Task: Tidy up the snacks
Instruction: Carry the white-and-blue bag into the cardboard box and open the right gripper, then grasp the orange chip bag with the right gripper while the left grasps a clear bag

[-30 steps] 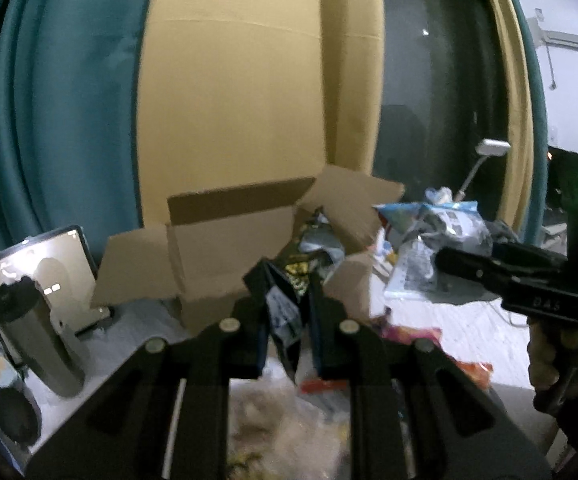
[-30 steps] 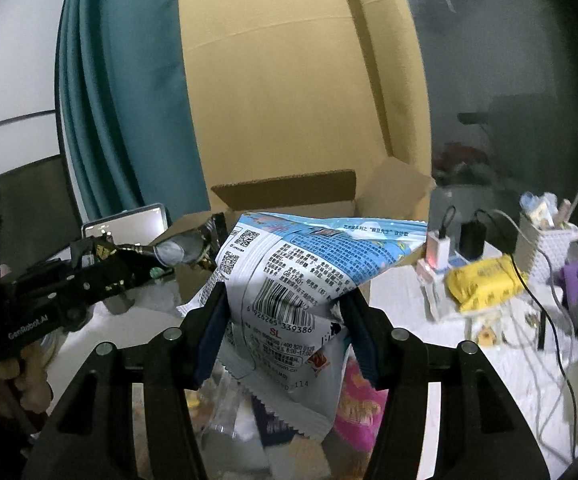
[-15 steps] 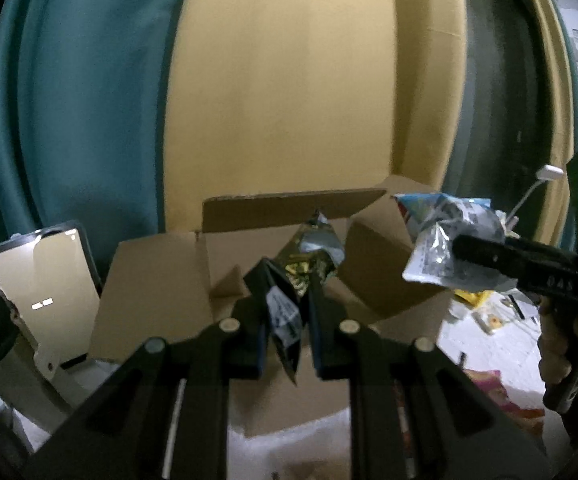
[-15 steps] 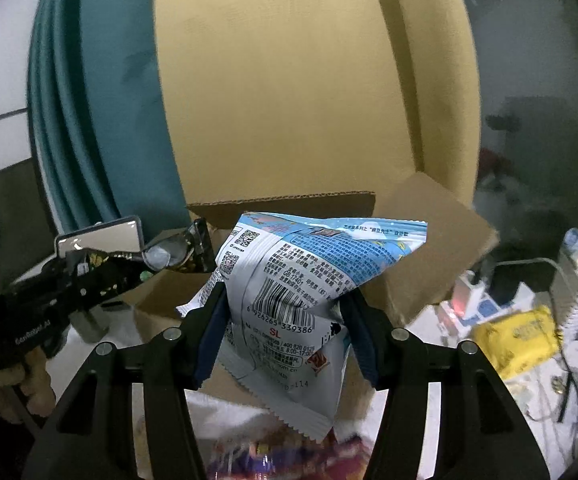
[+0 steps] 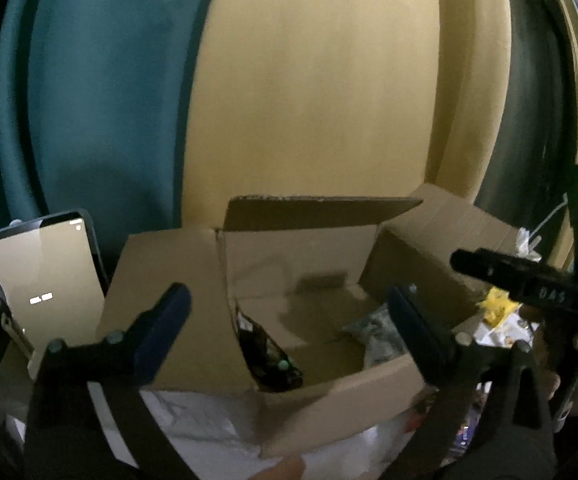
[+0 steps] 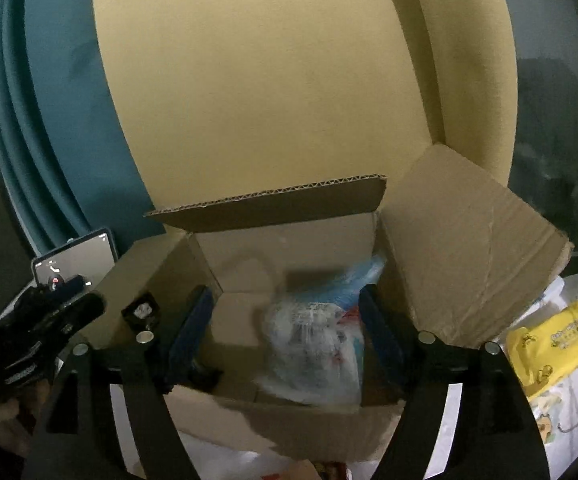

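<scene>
1 box (image 5: 329, 384), flaps up, lower centre in both views. 2 snack bags inside: dark bag (image 5: 267, 354) at the box's left wall, and pale blue-white bag (image 6: 317, 344), blurred, mid-frame in right view. L gripper (image 5: 289, 320) jaws just opened wide, nothing between the pads. R gripper (image 6: 285, 328) jaws just opened too; pale bag between them, pads off it. 1 tablet (image 5: 29, 272) at left edge. 1 yellow pack (image 6: 549, 344) at lower right.

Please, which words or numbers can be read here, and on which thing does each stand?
"DAS", first letter unsure: on the right tongs, whose jaws have just been opening, snack bag loose between them.
Snack bag, yellow pack, tablet screen: print too blurred.
</scene>
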### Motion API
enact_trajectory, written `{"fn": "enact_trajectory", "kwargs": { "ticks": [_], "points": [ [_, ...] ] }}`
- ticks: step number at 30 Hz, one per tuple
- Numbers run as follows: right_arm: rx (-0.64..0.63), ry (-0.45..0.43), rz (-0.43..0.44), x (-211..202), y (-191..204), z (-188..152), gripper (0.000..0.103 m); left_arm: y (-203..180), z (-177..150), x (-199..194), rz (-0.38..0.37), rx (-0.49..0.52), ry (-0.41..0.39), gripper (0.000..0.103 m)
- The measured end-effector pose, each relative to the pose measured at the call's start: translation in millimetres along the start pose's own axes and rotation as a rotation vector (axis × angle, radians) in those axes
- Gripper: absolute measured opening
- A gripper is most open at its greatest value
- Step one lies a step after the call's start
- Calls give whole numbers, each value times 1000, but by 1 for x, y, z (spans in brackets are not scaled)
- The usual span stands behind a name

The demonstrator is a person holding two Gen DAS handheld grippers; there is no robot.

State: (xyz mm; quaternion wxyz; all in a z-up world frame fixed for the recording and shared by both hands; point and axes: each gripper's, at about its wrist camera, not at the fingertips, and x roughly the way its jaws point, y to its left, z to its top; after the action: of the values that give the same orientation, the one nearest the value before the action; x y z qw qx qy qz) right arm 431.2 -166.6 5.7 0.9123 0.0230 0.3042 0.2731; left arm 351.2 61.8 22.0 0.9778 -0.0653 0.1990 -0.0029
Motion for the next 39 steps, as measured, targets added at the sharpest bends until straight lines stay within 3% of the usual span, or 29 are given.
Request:
{"fn": "enact_trajectory", "kwargs": {
  "ticks": [18, 31, 39],
  "points": [
    [-45, -57, -37, -94, 8, -34, 79, -39, -28, -89, -52, 33, 8, 100],
    [-6, -20, -109, -140, -8, -87, 79, -62, -83, -114, -97, 55, 123, 100],
    [64, 75, -182, -150, -19, -137, 79, -68, -116, -111, -117, 79, 215, 100]
  ]
}}
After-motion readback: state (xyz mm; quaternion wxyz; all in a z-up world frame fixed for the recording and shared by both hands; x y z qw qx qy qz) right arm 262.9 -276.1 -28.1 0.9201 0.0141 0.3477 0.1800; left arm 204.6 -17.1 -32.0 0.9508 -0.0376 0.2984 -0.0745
